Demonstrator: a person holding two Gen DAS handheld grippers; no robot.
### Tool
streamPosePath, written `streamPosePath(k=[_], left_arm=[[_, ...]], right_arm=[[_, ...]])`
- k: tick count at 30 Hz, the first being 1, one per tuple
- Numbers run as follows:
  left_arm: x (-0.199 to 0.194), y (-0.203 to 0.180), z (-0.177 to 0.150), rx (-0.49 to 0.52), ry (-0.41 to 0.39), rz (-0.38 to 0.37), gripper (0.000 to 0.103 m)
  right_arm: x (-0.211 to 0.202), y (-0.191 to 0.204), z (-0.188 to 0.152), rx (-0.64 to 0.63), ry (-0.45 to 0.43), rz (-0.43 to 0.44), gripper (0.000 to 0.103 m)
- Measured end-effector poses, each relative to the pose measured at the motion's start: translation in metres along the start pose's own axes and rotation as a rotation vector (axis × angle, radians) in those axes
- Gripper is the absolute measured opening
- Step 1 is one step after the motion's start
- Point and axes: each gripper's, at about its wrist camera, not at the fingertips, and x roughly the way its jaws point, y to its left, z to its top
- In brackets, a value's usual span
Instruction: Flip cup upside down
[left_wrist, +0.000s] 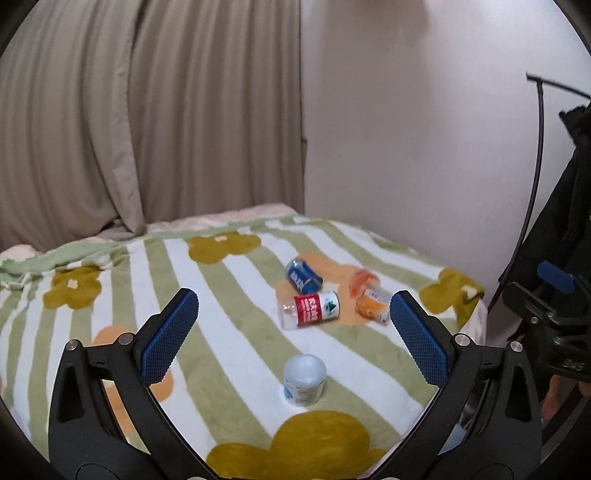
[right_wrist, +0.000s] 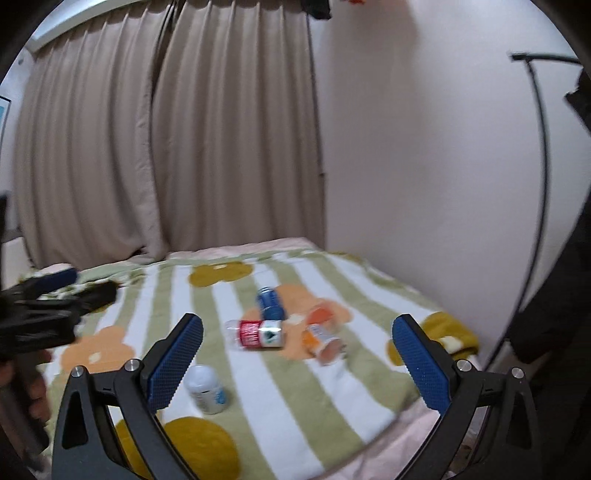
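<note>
A small white plastic cup (left_wrist: 304, 384) with a blue label stands on the striped flower blanket (left_wrist: 229, 332), its closed pale end facing up. It also shows in the right wrist view (right_wrist: 206, 387), near the left finger. My left gripper (left_wrist: 293, 332) is open and empty, hovering above and behind the cup. My right gripper (right_wrist: 297, 354) is open and empty, above the blanket's front edge. The left gripper's body (right_wrist: 44, 314) shows at the left of the right wrist view.
Beyond the cup lie a blue can (left_wrist: 303, 277), a clear bottle with a red label (left_wrist: 309, 308) and an orange-labelled bottle (left_wrist: 371, 295). Curtains (left_wrist: 147, 110) and a white wall (left_wrist: 406, 129) stand behind the bed. A dark rack with clothes (left_wrist: 565, 221) is at right.
</note>
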Motion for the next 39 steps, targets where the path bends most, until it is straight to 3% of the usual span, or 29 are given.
streamPosePath(k=[4, 12, 39], left_arm=[[-0.026, 0.002, -0.012, -0.001, -0.065, 0.011, 0.103], [-0.049, 0.001, -0.014, 0.001, -0.106, 0.033, 0.103], [-0.054, -0.018, -0.015, 0.036, -0.129, 0.015, 0.103]], right_arm=[[-0.015, 0.002, -0.006, 0.004, -0.047, -0.056, 0.103], [-0.031, 0.007, -0.002, -0.008, -0.1, -0.074, 0.103], [-0.037, 0.004, 0.002, 0.003, -0.091, -0.112, 0.103]])
